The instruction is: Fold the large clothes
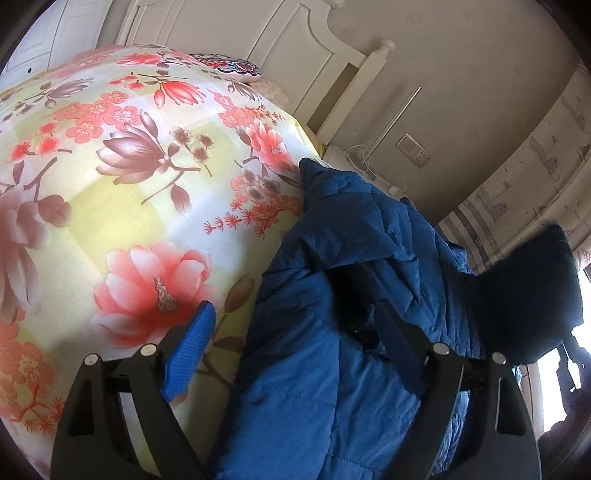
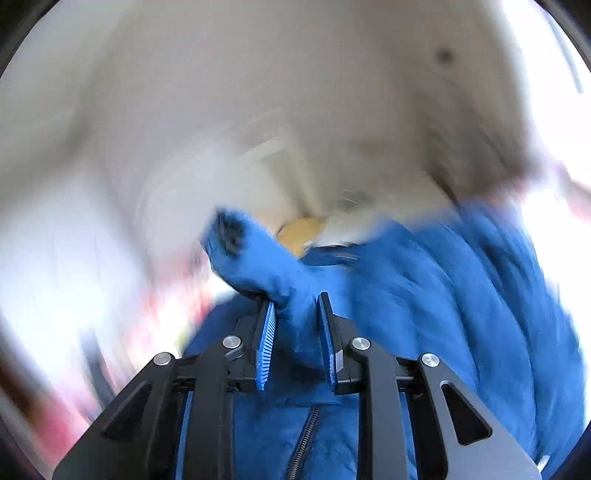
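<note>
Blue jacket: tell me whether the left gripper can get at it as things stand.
Probably yes. The left gripper is wide open, and the jacket already bulges between its fingers, nothing in between.

Left wrist view: taken from just behind the left gripper (image 1: 291, 332), close above the floral bedspread (image 1: 110, 177), facing along the bed toward the white headboard (image 1: 236, 33); the blue jacket (image 1: 332, 314) fills the lower right, near the lens. Right wrist view: taken from just behind the right gripper (image 2: 295, 314), very close over the blue jacket (image 2: 461, 314); the background beyond the jacket is motion-blurred, so its facing cannot be told. The jacket is the only part both views share.
</note>
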Available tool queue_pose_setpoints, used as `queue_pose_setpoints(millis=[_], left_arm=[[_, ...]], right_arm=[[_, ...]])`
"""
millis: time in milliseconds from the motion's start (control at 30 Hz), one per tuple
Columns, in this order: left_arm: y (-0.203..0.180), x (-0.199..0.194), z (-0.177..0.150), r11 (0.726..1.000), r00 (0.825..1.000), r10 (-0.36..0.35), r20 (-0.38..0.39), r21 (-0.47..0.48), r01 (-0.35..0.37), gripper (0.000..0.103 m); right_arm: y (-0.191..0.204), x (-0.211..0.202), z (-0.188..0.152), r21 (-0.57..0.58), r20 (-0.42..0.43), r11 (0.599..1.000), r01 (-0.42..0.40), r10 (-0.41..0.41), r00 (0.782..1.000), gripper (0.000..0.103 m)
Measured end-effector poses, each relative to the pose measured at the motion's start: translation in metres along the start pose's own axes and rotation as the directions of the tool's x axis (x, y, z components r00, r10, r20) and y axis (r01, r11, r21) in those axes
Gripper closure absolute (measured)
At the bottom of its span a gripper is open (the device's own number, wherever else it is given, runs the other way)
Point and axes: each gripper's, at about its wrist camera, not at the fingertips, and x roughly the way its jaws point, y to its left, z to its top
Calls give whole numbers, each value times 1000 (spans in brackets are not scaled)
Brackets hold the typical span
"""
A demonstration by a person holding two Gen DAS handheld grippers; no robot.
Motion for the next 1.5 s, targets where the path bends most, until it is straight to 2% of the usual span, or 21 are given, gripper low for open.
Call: queue_pose_setpoints(millis=[33,100,133,167,267,367,533,600,633,667,733,867,933,1000,1067,1100,1167,1233,1300,1400,1500], left_arm=[[0,0,0,1000,1000,1,-2,1,-1,16],[0,1,0,1000,1000,4,-5,1,-4,16],[0,1,0,1000,1000,4,-6,0,-4,16],[0,1,0,1000,1000,3,-7,-1,-3,16],[1,0,-1,1000,1000,3,-7,-5,-3,16],[2,1,0,1000,1000,2,-7,-10,-2,16],[1,1,-1,1000,1000,0,-8,-8,0,15],[2,1,-1,1000,1000,-3,-5,-11,3,15],[2,1,-1,1000,1000,-4,-4,-11,4,15],[2,1,-1,1000,1000,-4,-4,-12,4,15],[2,0,-1,1000,1000,-4,-3,-11,4,15],[2,1,-1,1000,1000,-3,-5,-12,3,15],[2,1,-1,1000,1000,-3,-5,-11,3,15],[3,1,-1,1000,1000,-3,-4,-12,3,15],[3,0,-1,1000,1000,-4,-2,-14,4,15],[3,0,-1,1000,1000,-4,-3,-14,4,15],[4,0,-1,1000,1000,-5,-5,-15,5,15],[3,1,-1,1000,1000,-4,-7,-12,4,14],[3,1,-1,1000,1000,-2,-7,-11,2,14],[2,0,-1,1000,1000,-1,-6,-13,0,14],[4,-2,-1,1000,1000,0,2,-19,0,14]], right_arm=[[-31,-5,5,126,-5,991,33,-32,999,74],[-68,-6,9,168,-56,978,124,-117,992,62],[-80,-5,7,179,-79,973,145,-133,988,44],[-92,-3,3,203,-95,970,134,-117,989,37],[-102,-2,0,243,-81,966,89,-72,994,37],[-89,-1,5,191,-77,979,76,-62,995,37],[-73,24,9,187,-131,974,129,-106,986,35],[-70,31,5,179,-146,972,153,-127,981,53],[-68,31,4,168,-146,973,158,-134,980,71],[-62,29,3,158,-131,977,145,-124,984,79],[-43,16,5,92,-51,988,124,-120,991,84],[-21,-12,11,23,47,995,93,-94,995,85],[-31,-5,9,26,-2,987,157,-157,988,84],[-50,12,3,44,-88,968,247,-243,966,83],[-69,20,-4,95,-151,952,290,-274,950,63],[-71,13,-5,116,-128,954,276,-261,957,61],[-59,-5,0,73,-25,942,327,-326,945,59],[-30,-22,10,-42,112,929,369,-362,925,58],[1,-18,15,-188,161,901,390,-363,918,58],[32,16,12,-414,143,815,406,-382,913,58],[23,55,-3,-505,62,745,436,-473,879,58]])
